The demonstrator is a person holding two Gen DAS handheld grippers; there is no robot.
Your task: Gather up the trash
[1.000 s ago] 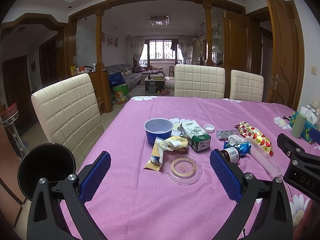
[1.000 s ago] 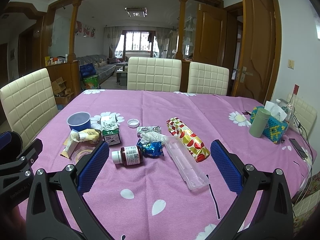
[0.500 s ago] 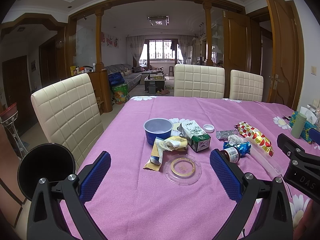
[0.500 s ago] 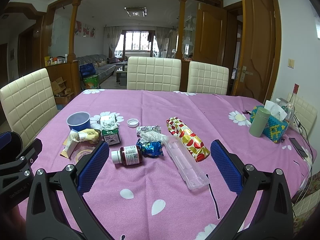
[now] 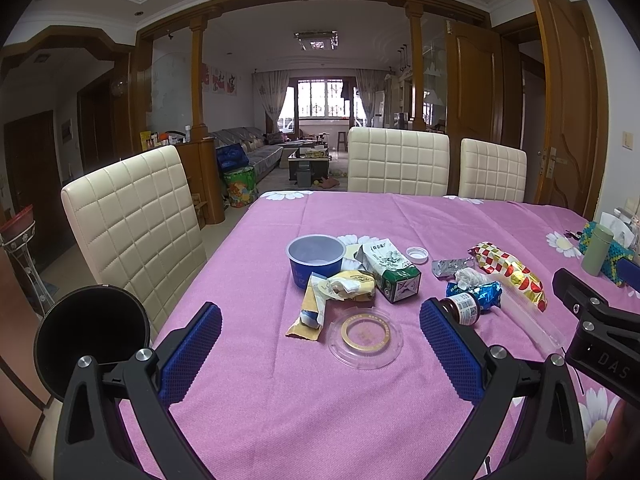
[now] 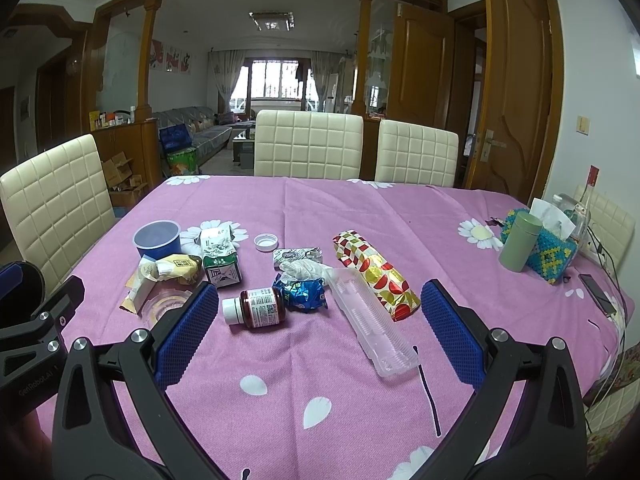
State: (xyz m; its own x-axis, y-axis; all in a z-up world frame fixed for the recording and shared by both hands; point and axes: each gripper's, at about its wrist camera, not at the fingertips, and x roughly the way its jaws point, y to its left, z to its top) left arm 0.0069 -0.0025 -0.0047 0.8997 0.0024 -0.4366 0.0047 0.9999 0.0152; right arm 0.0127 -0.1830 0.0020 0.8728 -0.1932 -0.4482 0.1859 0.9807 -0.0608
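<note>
Trash lies in a loose group on the pink tablecloth [image 5: 280, 400]. In the left wrist view I see a blue cup [image 5: 316, 260], a green and white carton [image 5: 394, 272], a crumpled yellow wrapper [image 5: 348, 286] and a clear round lid [image 5: 364, 337]. In the right wrist view I see a brown pill bottle [image 6: 258, 307], a blue foil wrapper [image 6: 306, 295], a clear plastic tray [image 6: 372, 326] and a red and gold wrapper [image 6: 376, 274]. My left gripper [image 5: 320, 354] is open and empty, above the lid's near side. My right gripper [image 6: 316, 338] is open and empty, near the bottle.
A black round bin [image 5: 90, 340] stands at the table's left edge. Cream chairs [image 5: 132, 224] stand around the table. At the right are a green cylinder [image 6: 520, 246], a beaded tissue box [image 6: 554, 252] and a phone [image 6: 598, 300]. A white cap [image 6: 266, 242] lies mid-table.
</note>
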